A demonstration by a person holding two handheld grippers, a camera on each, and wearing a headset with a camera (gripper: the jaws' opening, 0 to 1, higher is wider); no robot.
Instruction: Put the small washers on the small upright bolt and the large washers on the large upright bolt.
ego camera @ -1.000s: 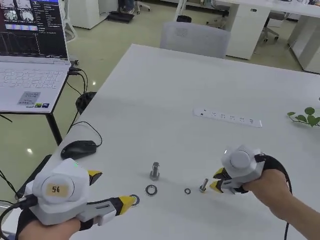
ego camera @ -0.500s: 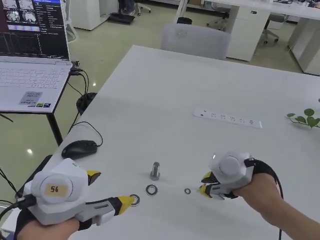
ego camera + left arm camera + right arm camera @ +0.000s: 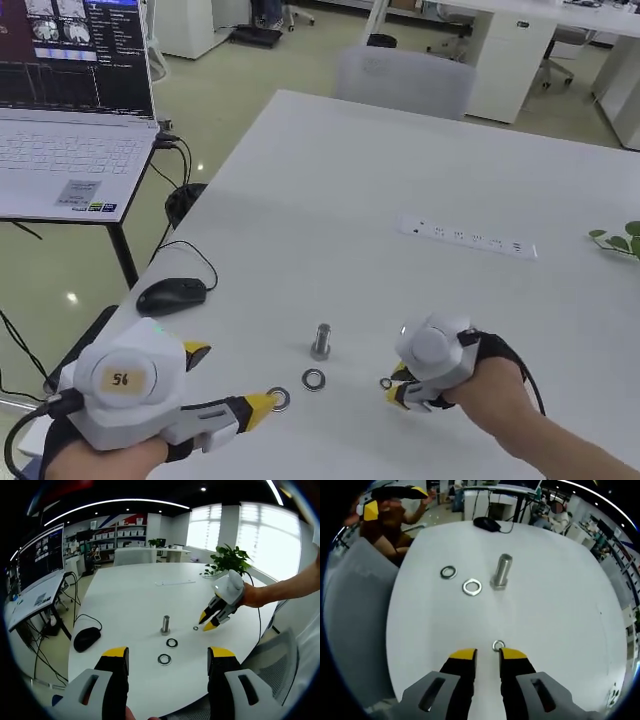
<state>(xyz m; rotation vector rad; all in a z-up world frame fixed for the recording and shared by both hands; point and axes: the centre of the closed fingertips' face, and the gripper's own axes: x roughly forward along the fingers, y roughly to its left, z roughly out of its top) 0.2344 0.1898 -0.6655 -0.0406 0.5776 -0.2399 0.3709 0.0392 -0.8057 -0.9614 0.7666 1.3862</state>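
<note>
Though flat, small washer (image 3: 498, 645) before right tongs (image 3: 488, 654)

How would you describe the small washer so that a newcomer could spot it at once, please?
On the white table, a large upright bolt stands near the front edge with two large washers before it. To their right, at the tips of the right hand-held gripper, lies the small washer, clearly the smallest ring.

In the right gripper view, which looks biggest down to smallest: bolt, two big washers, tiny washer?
The bolt
big washer beside it and other big washer: alike
tiny washer, though nearest the camera
</note>
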